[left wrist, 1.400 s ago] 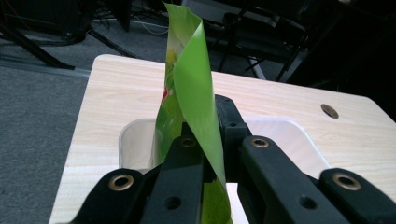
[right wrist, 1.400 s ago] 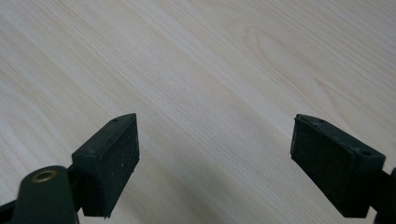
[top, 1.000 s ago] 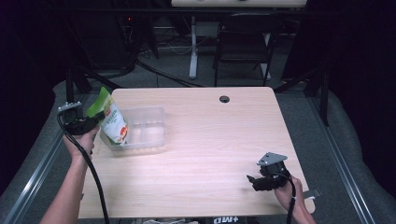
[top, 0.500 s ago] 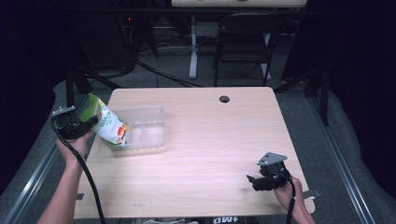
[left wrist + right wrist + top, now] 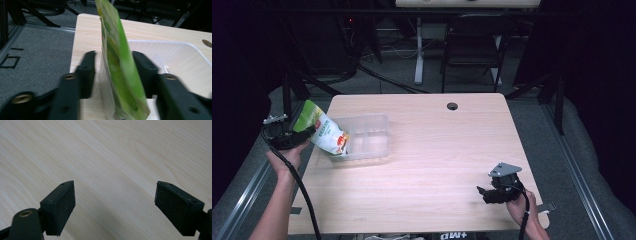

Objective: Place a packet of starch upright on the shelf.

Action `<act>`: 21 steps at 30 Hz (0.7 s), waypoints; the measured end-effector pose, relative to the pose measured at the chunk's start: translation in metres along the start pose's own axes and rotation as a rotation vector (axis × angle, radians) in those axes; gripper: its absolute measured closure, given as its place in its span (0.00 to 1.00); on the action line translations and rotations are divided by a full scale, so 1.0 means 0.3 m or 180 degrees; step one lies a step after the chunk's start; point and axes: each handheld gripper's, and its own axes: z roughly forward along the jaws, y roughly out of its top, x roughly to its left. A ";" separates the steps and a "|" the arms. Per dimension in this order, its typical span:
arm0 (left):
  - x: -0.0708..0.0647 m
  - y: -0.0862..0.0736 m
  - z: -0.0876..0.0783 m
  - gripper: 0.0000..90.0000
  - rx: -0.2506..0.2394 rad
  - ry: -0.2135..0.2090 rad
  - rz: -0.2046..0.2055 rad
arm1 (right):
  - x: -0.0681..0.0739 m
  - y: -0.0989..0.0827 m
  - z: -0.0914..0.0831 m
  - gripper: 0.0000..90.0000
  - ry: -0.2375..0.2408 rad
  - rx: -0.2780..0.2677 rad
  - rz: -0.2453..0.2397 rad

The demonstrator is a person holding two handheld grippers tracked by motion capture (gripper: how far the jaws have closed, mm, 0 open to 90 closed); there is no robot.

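While the pouch (image 5: 323, 132) is tipped over the bin (image 5: 367, 137) rim, the left gripper (image 5: 113, 72) jaws have just been opened, pads apart from it. The drop is judged nearly done. The right gripper (image 5: 115, 205) is held wide and empty.

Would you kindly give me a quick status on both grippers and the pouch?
Left gripper just opening, green pouch loose between its jaws, tipping into clear bin. Right gripper open, idle over bare table. Nothing in the way.
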 end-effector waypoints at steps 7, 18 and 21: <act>0.003 0.013 -0.059 0.25 0.0026 0.0003 0.0171 | 0.003 0.001 0.001 0.18 0.0005 -0.0012 -0.0006; -0.047 0.005 -0.189 0.15 0.0104 -0.0057 0.0437 | 0.004 0.001 -0.001 0.18 -0.0022 -0.0003 -0.0019; -0.076 -0.013 -0.241 0.13 0.0110 -0.0062 0.0554 | 0.004 0.001 -0.002 0.18 -0.0020 -0.0007 -0.0026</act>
